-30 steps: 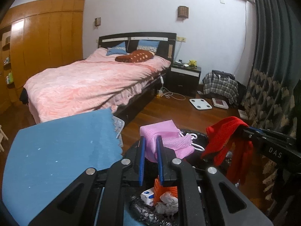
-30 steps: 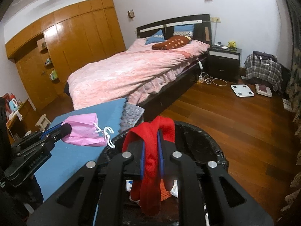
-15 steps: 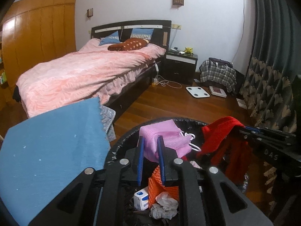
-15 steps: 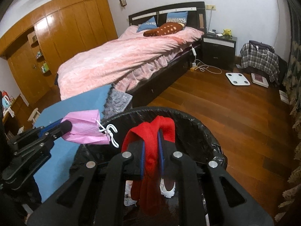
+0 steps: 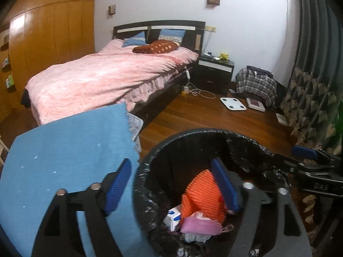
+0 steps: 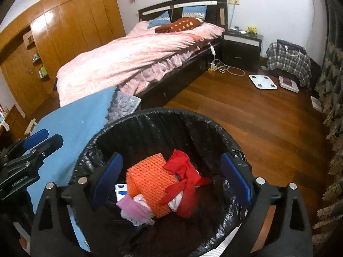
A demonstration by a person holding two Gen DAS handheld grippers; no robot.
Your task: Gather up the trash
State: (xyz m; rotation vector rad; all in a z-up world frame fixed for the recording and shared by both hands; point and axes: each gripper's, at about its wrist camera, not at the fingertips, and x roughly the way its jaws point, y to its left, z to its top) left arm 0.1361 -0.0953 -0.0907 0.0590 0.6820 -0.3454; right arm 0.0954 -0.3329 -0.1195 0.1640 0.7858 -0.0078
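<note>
Black-lined bin (image 6: 150, 124) rim rings both just-opened, empty hand-held grippers (image 5: 171, 184) (image 6: 171, 177); bare floor (image 6: 268, 117) beyond.

Both views dim, indoor artificial light with a cool cast; strong fisheye bending, black vignette in the corners. Glare patches on the glossy wardrobe (image 5: 49, 34) (image 6: 51, 19) and a soft sheen on the floor (image 6: 268, 115); no hard shadows, bin (image 6: 150, 128) interior dark and murky. Left view noticeably softer, with motion blur on the near gripper fingers (image 5: 116, 184); right view sharper, far details grainy.
</note>
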